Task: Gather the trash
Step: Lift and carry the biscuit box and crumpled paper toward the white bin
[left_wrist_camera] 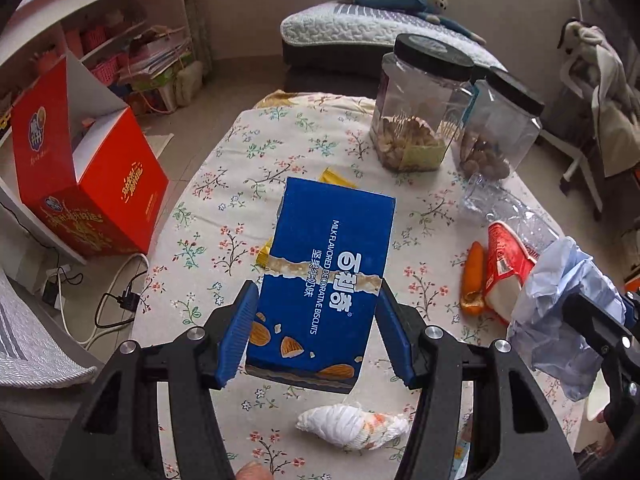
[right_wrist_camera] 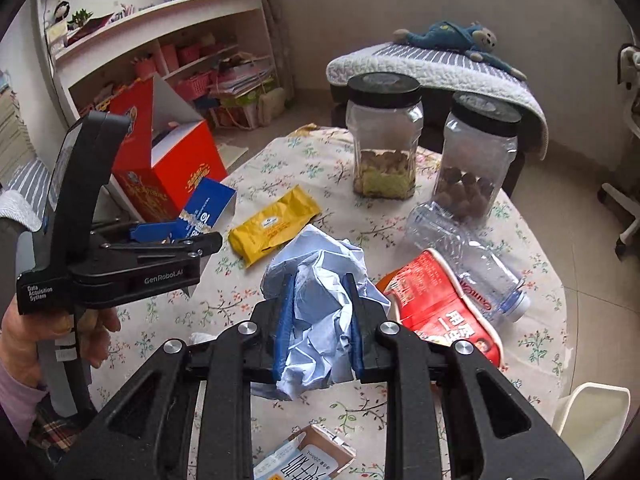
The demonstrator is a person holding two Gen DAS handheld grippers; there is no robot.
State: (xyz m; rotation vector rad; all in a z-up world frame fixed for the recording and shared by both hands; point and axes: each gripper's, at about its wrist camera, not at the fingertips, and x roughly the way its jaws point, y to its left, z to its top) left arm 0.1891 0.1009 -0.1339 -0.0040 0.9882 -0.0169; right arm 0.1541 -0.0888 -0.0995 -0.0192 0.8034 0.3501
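The round table (right_wrist_camera: pixel 532 240) with its flowered cloth took up the middle of the room, and everything else sat in relation to it. Off its left edge, on the floor side, stood an open red carton (left_wrist_camera: pixel 100 184). At the table's far side two black-lidded clear jars (right_wrist_camera: pixel 384 140) stood close together. A crushed clear bottle (right_wrist_camera: pixel 460 256) lay on its side in front of them, touching a squashed red cup (right_wrist_camera: pixel 440 308). Above the table's middle the left gripper (left_wrist_camera: pixel 316 332) held a blue biscuit box (left_wrist_camera: pixel 324 276) clamped between its blue pads, lifted clear of the cloth. Nearer the right side, the right gripper (right_wrist_camera: pixel 320 328) was closed on crumpled pale-blue paper (right_wrist_camera: pixel 320 280) (bulging past both fingers). A yellow packet (right_wrist_camera: pixel 272 224) lay flat mid-table.
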